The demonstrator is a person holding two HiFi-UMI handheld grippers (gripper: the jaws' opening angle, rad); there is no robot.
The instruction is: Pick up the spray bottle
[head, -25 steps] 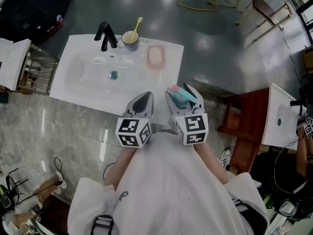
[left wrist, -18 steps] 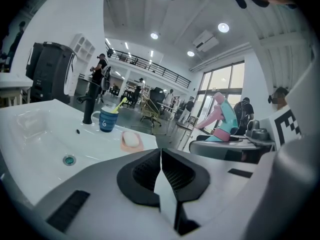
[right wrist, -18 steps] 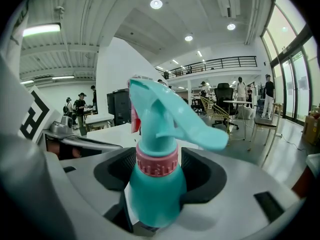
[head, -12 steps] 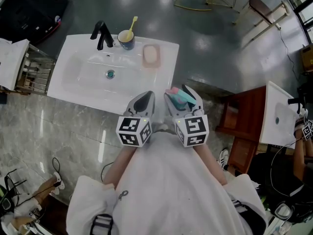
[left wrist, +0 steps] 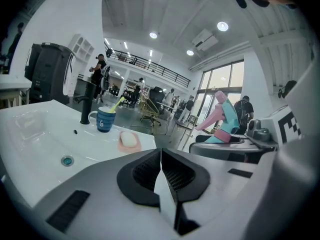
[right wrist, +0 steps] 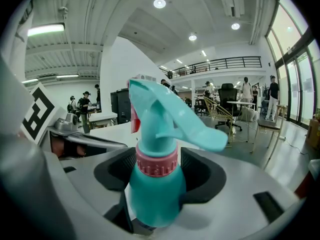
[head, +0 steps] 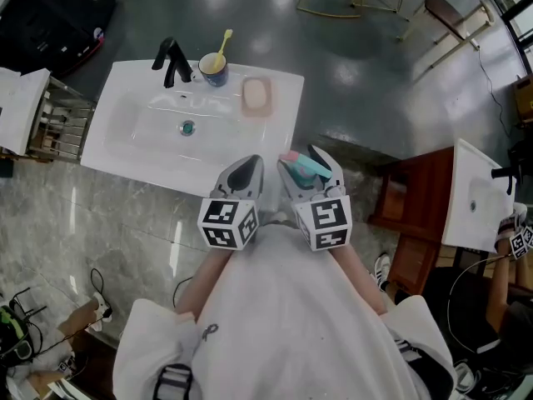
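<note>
My right gripper (head: 306, 173) is shut on a teal spray bottle (right wrist: 155, 184) with a pink collar and a teal trigger head; in the head view the spray bottle (head: 305, 167) pokes out between the jaws, held in the air in front of the person's body, off the sink. The left gripper view catches the spray bottle (left wrist: 223, 121) at its right. My left gripper (head: 241, 176) hangs beside the right one, jaws pressed together with nothing between them, just short of the white sink's (head: 125, 152) near edge.
On the sink's back rim stand a black tap (head: 172, 60), a blue cup (head: 213, 70) with a yellow toothbrush, and a pink soap dish (head: 256, 97). A metal rack (head: 58, 119) stands to the left, a wooden stand (head: 420, 215) and a second sink (head: 481, 198) to the right.
Both grippers have held almost still, the right one keeping the bottle. The view has drifted slightly, so the sink sits a little further left and up.
</note>
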